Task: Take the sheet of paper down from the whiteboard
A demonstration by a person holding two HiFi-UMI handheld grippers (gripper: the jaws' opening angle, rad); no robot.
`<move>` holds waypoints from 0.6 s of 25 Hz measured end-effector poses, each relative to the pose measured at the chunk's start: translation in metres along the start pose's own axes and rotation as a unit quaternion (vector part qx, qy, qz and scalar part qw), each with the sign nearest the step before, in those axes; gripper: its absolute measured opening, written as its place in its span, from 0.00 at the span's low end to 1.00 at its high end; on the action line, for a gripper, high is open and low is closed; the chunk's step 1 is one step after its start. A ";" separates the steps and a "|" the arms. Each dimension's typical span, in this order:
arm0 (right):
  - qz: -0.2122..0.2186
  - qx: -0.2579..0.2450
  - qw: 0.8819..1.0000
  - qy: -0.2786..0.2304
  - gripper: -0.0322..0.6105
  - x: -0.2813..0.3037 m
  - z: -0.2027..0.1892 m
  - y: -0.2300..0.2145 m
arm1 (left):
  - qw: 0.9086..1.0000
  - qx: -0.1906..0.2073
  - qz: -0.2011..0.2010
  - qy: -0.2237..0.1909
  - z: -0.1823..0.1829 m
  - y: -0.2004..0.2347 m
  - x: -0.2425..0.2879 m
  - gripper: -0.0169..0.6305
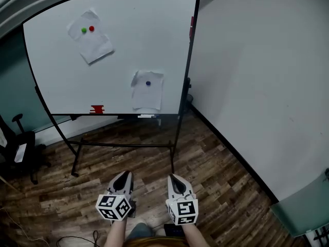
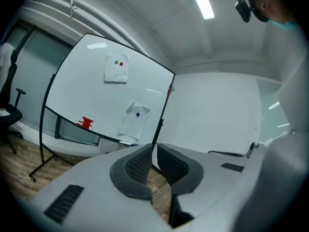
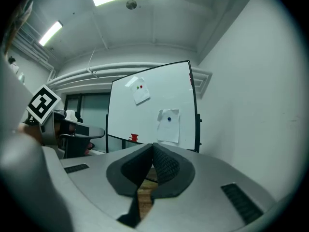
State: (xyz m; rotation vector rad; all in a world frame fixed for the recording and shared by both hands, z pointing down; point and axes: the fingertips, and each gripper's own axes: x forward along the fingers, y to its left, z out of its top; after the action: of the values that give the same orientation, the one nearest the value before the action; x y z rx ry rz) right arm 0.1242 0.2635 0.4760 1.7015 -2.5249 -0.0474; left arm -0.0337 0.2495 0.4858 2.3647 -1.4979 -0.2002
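Two sheets hang on the whiteboard, not one, so the first risk is going for the wrong one. The upper sheet is pinned by a green magnet and a red magnet. The lower sheet hangs near the board's right edge under a single blue magnet. Tugging either sheet out from under its magnet could tear the already creased paper, or flick the magnet down onto the wooden floor. The board stands on a thin frame, possibly on wheels, though the view is too poor to be sure, so a hard push might shift it. Both tools are held low, close to the person's body and side by side. They point level towards the board and are well apart from it. The left gripper has its jaws a crack apart with nothing between them. The right gripper has its jaws pressed together and is also empty.
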 end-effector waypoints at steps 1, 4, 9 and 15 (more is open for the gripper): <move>-0.001 -0.003 1.000 -0.001 0.07 0.000 0.001 0.000 | 1.000 -0.004 -0.004 -0.004 0.001 -0.001 0.000 0.09; 0.006 -0.008 1.000 -0.001 0.17 0.002 0.001 0.003 | 1.000 -0.007 -0.005 -0.006 0.003 0.000 -0.001 0.15; 0.019 -0.006 1.000 0.000 0.24 0.013 0.001 0.006 | 1.000 -0.007 0.005 -0.002 0.002 0.009 0.003 0.17; 0.005 -0.012 1.000 -0.007 0.24 0.050 0.005 -0.018 | 1.000 0.004 0.016 0.007 0.004 0.023 0.040 0.23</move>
State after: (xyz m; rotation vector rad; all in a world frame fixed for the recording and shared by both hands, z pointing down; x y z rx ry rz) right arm 0.1224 0.2106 0.4725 1.6862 -2.5319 -0.0882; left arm -0.0372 0.2039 0.4921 2.3413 -1.5326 -0.1687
